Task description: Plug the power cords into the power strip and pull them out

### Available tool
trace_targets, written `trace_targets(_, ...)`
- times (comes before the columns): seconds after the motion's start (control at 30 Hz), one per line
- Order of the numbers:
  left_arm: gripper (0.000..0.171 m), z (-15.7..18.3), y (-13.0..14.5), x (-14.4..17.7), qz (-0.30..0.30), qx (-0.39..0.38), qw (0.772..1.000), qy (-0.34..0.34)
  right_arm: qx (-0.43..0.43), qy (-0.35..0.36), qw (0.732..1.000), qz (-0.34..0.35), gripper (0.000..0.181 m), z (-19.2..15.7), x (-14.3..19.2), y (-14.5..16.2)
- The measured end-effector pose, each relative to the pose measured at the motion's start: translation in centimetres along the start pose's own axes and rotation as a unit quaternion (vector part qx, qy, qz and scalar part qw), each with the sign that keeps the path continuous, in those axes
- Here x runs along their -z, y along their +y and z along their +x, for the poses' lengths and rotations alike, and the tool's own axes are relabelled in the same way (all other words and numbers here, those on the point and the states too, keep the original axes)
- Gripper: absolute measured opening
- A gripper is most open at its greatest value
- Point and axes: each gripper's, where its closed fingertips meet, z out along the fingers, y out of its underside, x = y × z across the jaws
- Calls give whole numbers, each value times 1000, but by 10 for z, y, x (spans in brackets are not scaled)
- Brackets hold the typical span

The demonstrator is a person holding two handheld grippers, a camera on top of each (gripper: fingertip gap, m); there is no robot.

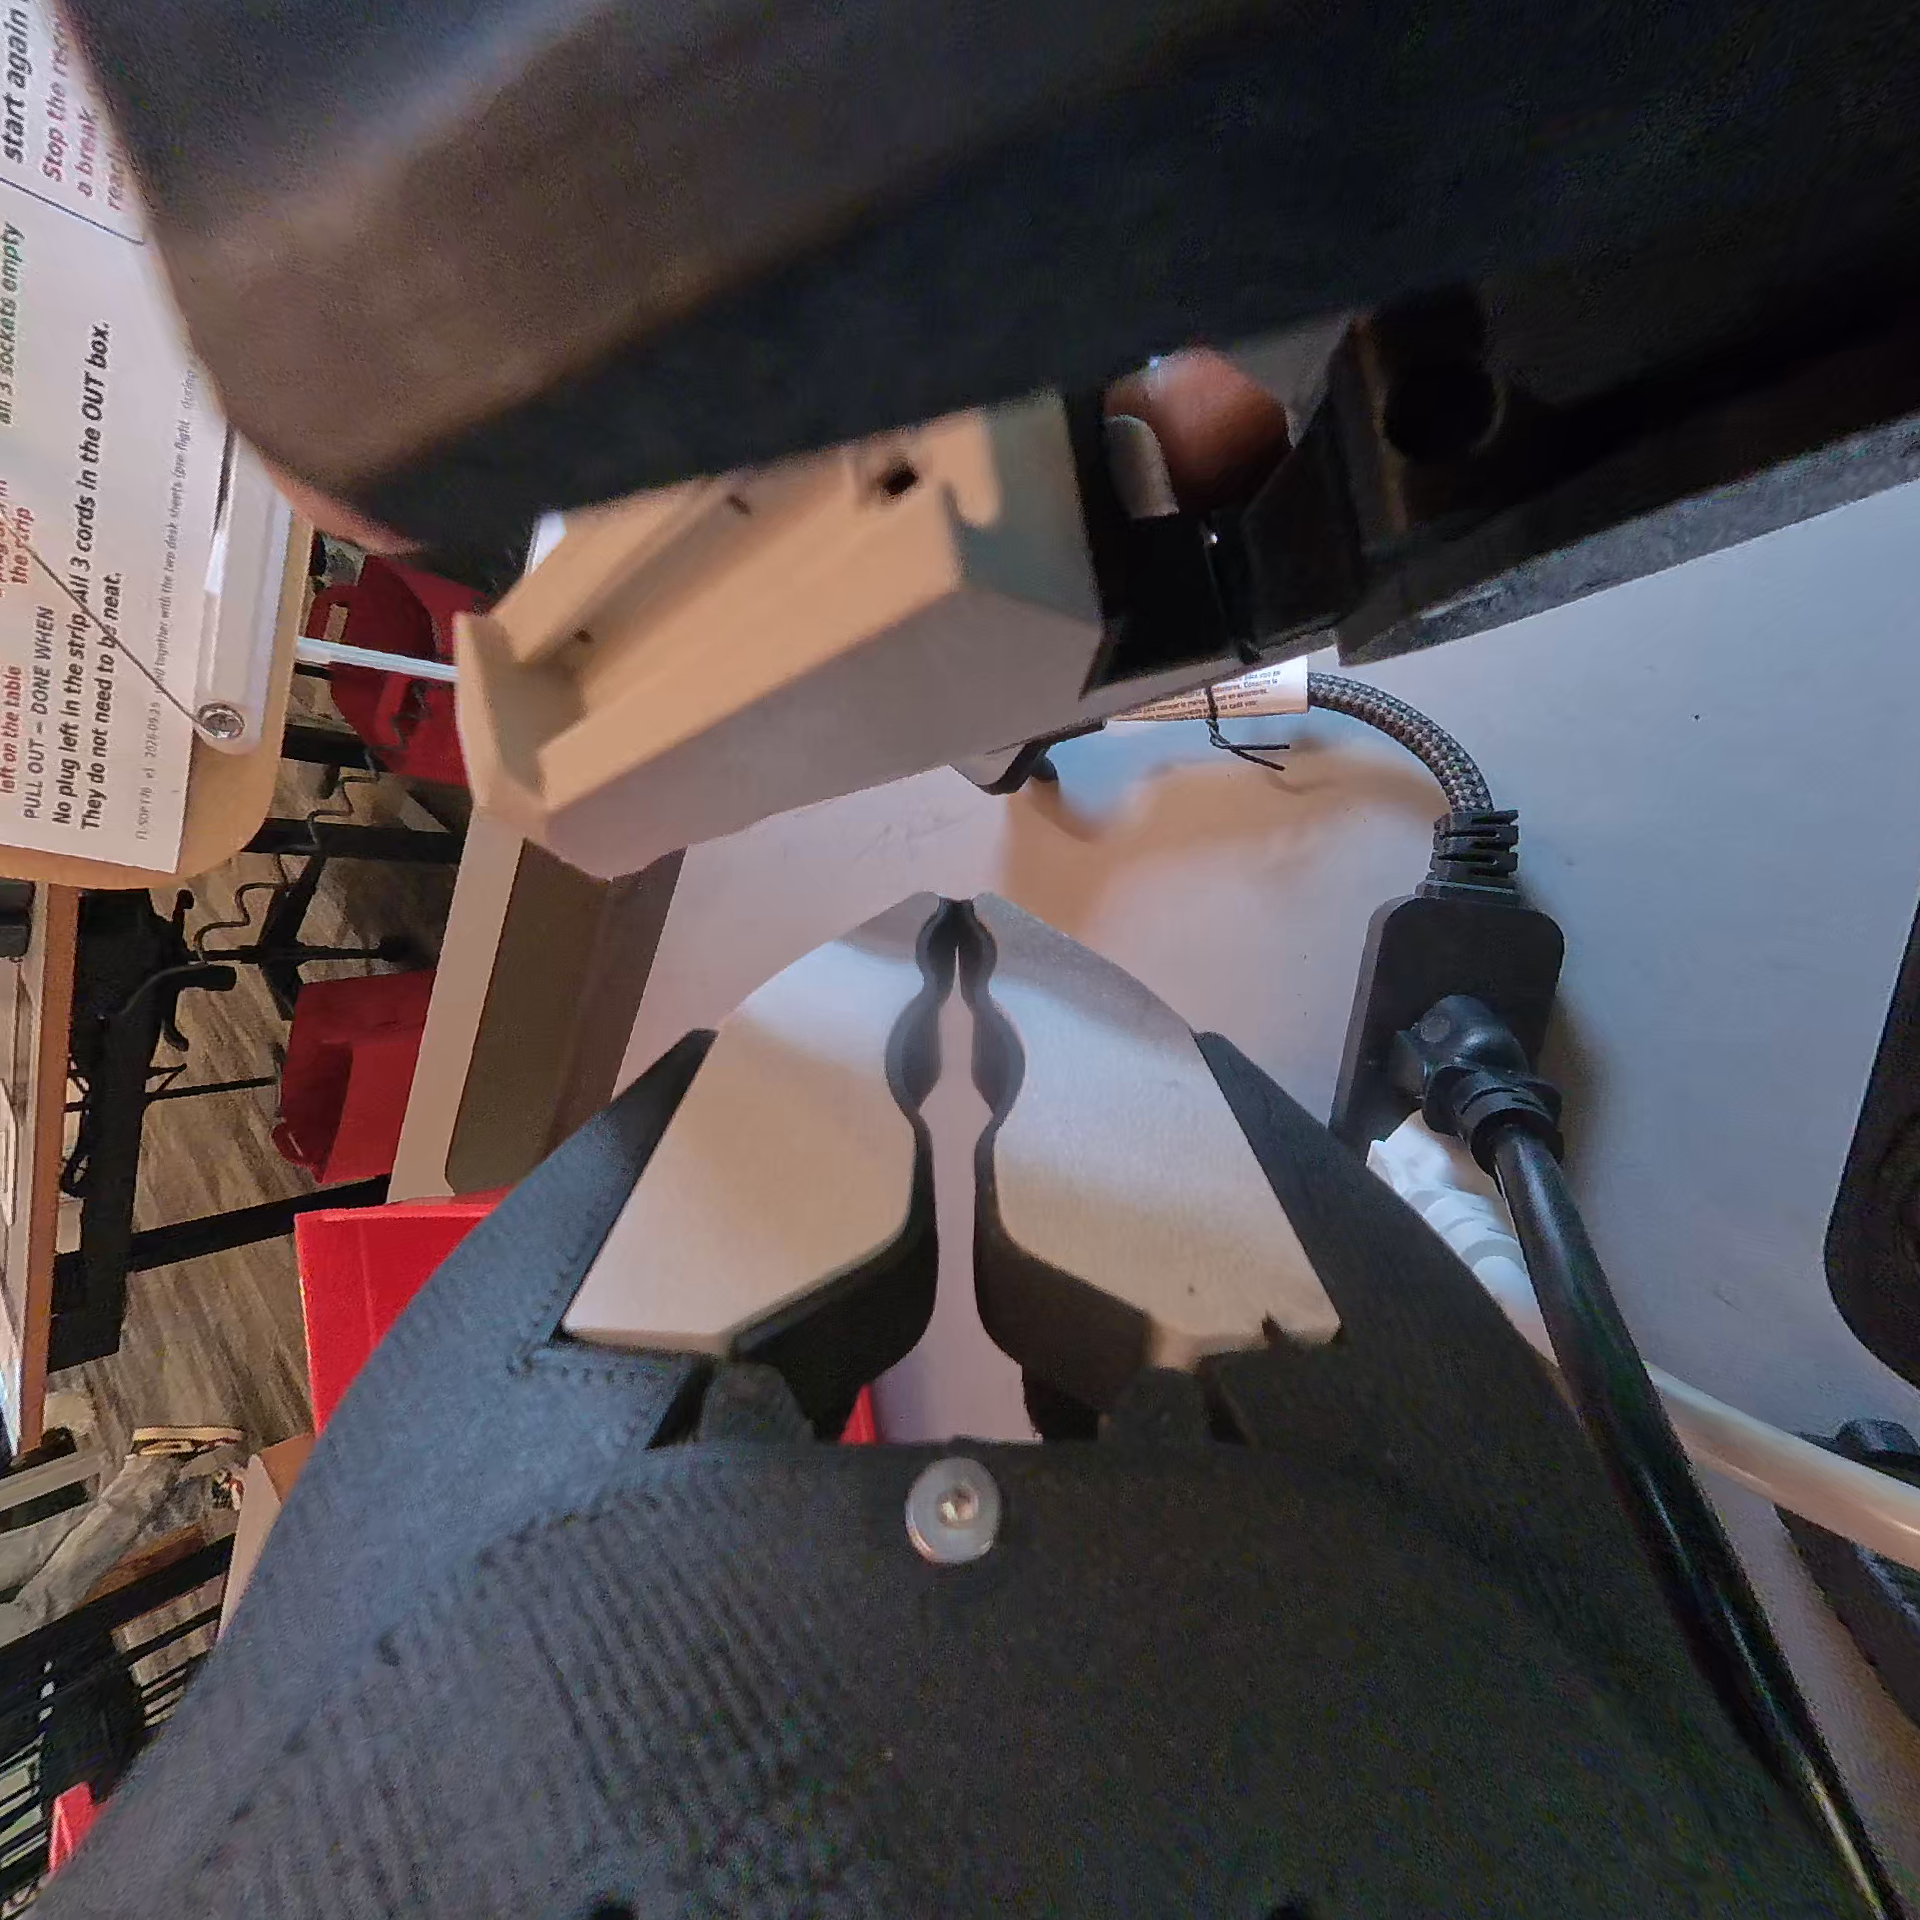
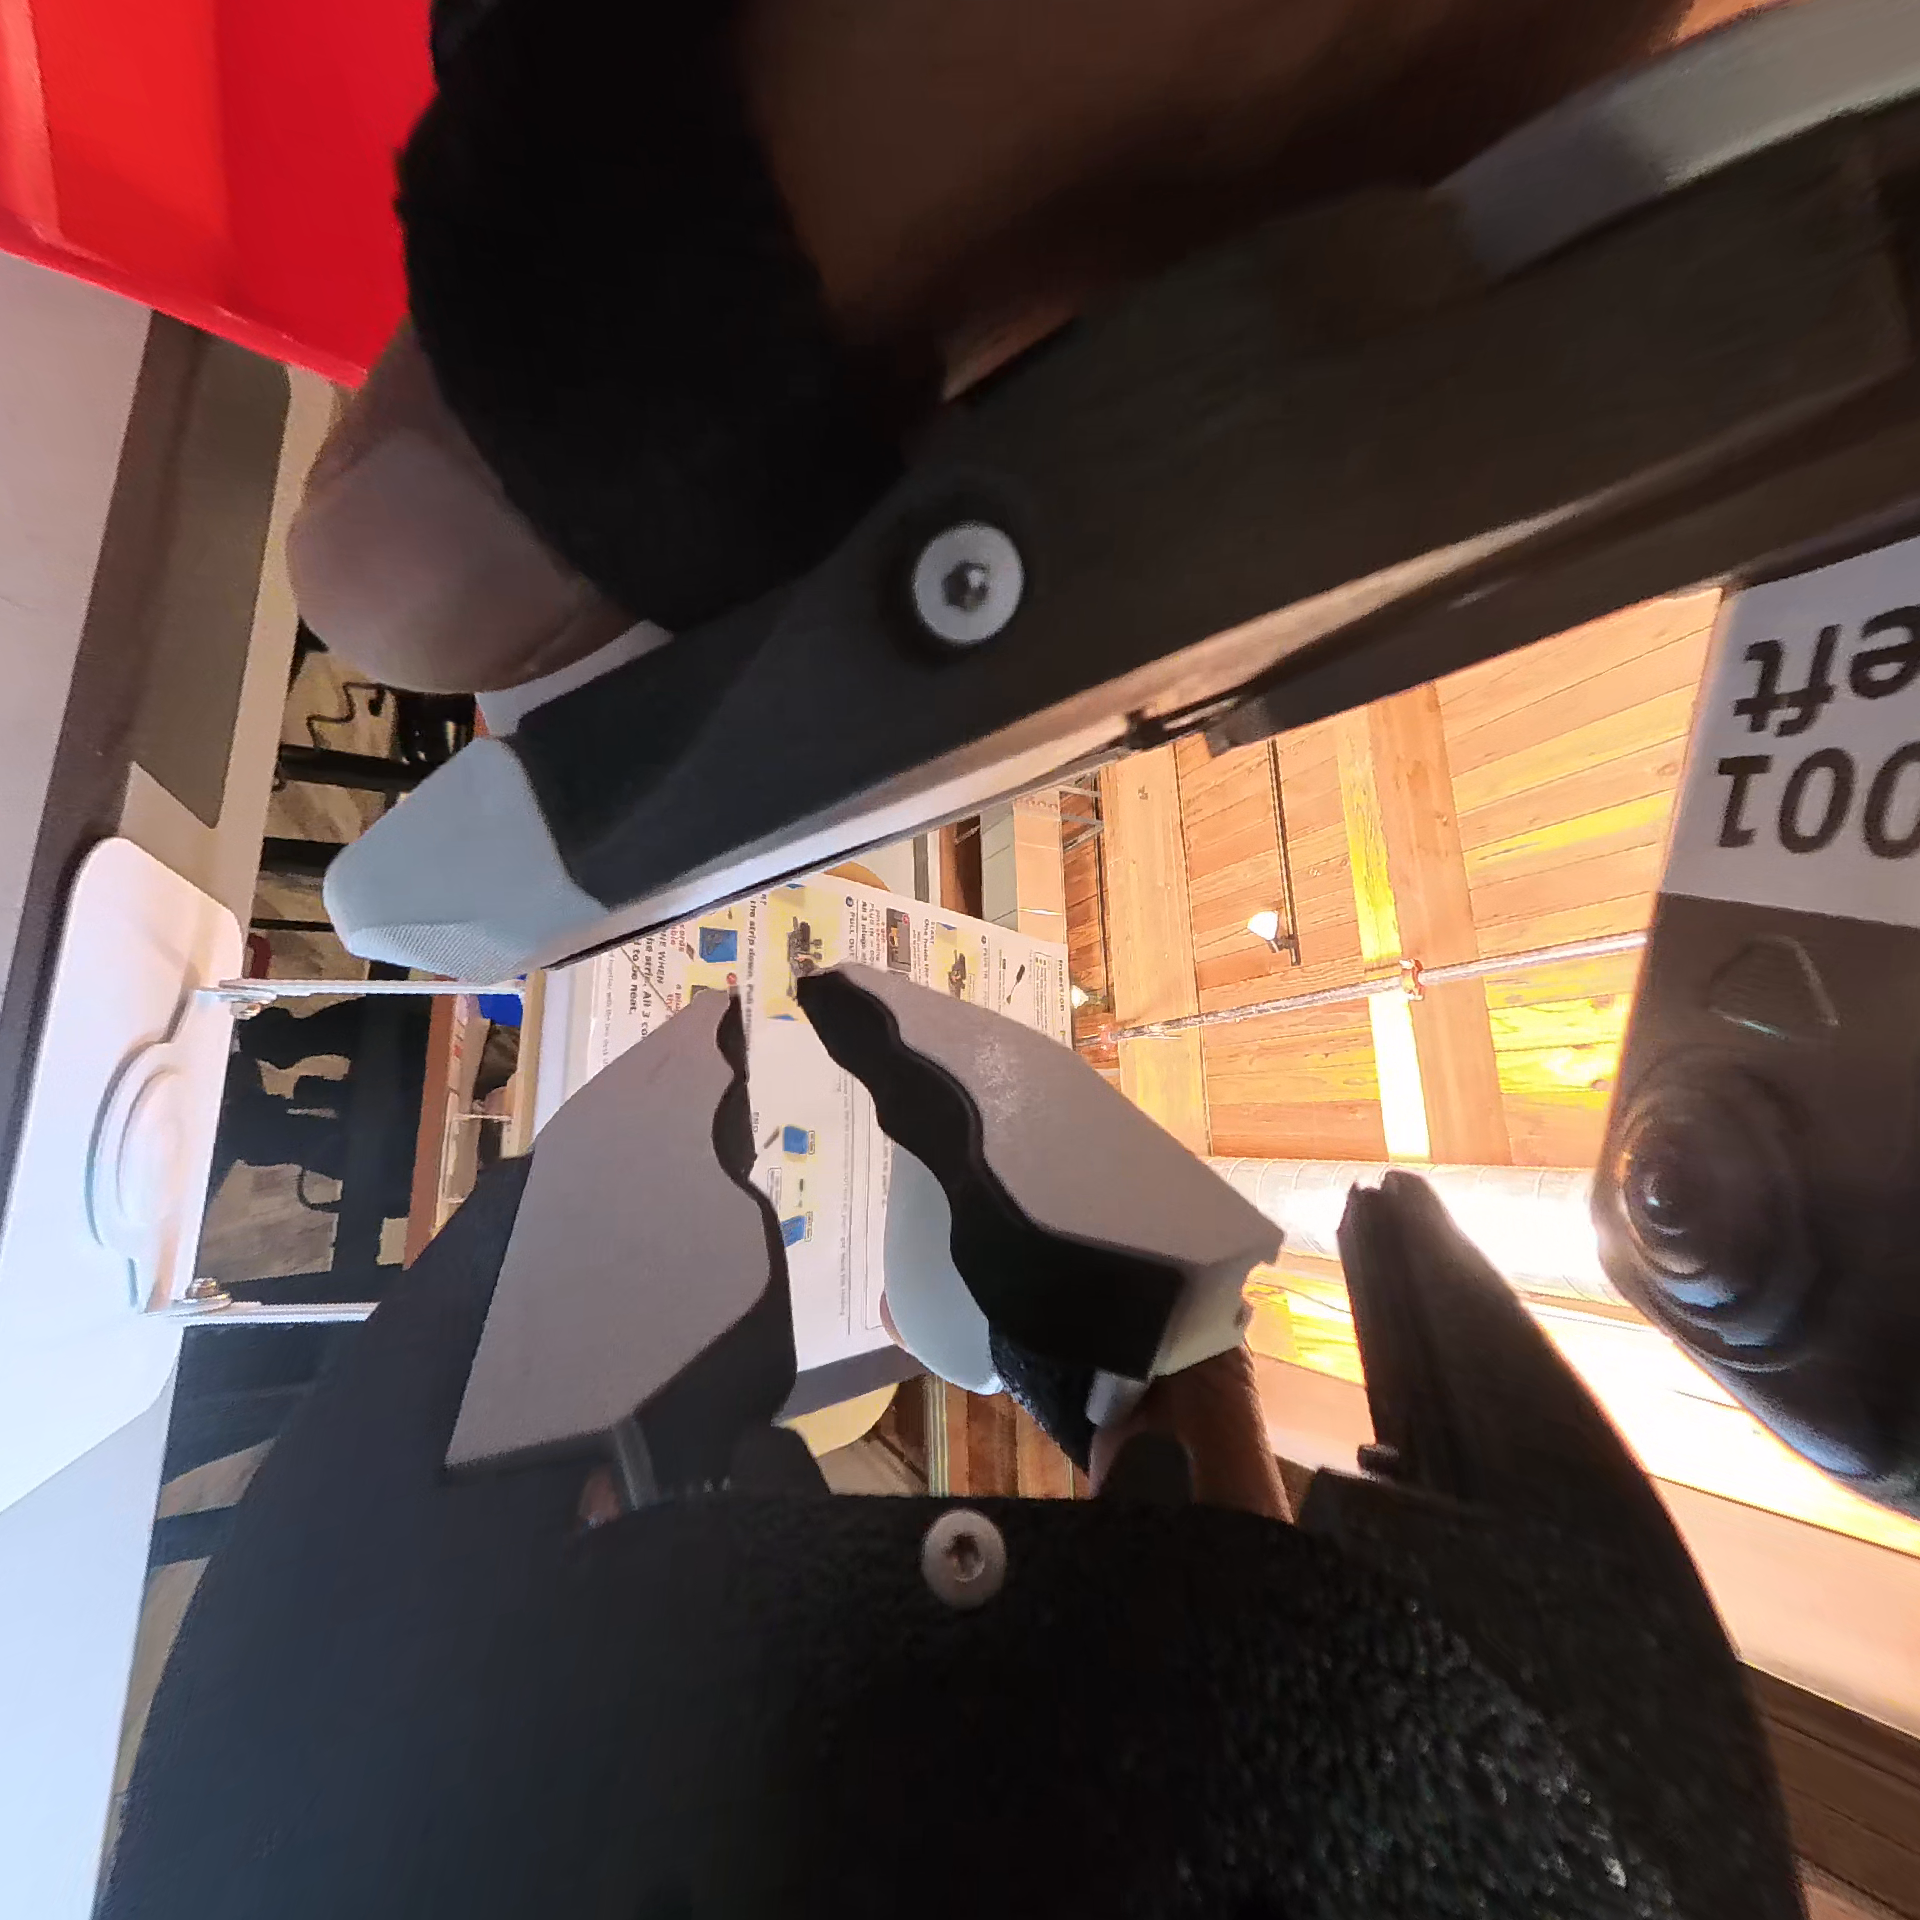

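In the left wrist view my left gripper (image 1: pixel 958 914) is shut with its tips touching and holds nothing, above the white table (image 1: pixel 1714 831). To its right lies the black power strip (image 1: pixel 1455 961) with its braided cord (image 1: pixel 1392 717). A black plug (image 1: pixel 1465 1049) with a black cord (image 1: pixel 1600 1299) sits in the strip, and a white plug (image 1: pixel 1444 1210) shows just below it. The right gripper's body (image 1: pixel 779 644) crosses the top of this view, close and blurred. In the right wrist view my right gripper (image 2: pixel 774 992) is slightly open and empty, pointing away from the table.
The left gripper (image 2: pixel 1143 540) with its camera (image 2: pixel 1714 1195) crosses the right wrist view, with a person's thumb (image 2: pixel 436 561) on it. A red box (image 2: pixel 208 156) and an instruction sheet (image 2: pixel 831 1143) are behind. A red bin (image 1: pixel 353 1278) sits off the table's left edge.
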Motion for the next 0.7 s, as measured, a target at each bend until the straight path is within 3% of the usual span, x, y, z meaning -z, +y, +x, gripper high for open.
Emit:
trace_targets(0.03, 0, 0, 0, 0, 0, 0, 1000, 0, 0, 2, 1000, 0, 121, 1, 0, 0)
trace_targets(0.07, 0, 0, 0, 0, 0, 0, 1000, 0, 2, -1, 1000, 2, 111, 0, 0, 0)
trace_targets(0.1, 0, 0, 0, 1, 0, -1, 1000, 0, 5, -1, 1000, -2, 119, 0, 0, 2)
trace_targets(0.27, 0, 1, 0, 0, 1, -1, 1000, 2, -5, 27, 1000, 3, 113, 8, 4, 0)
trace_targets(0.33, 0, 0, -1, 0, 7, 1, 1000, 2, -41, 29, 999, -10, 125, 10, 5, 5)
trace_targets(0.43, 0, -11, -8, 4, 49, 18, 999, -7, -193, 22, 979, -56, 78, 8, 8, 28)
trace_targets(0.53, 0, -30, -19, 13, 124, 60, 990, -12, -373, 4, 922, -98, 104, -1, 17, 45)
trace_targets(0.6, 0, -36, -22, 16, 166, 96, 981, 10, -488, -7, 867, -102, 120, -2, 23, 46)
trace_targets(0.7, 0, -37, -29, 21, 223, 141, 962, 69, -639, -27, 763, -89, 81, 3, 32, 44)
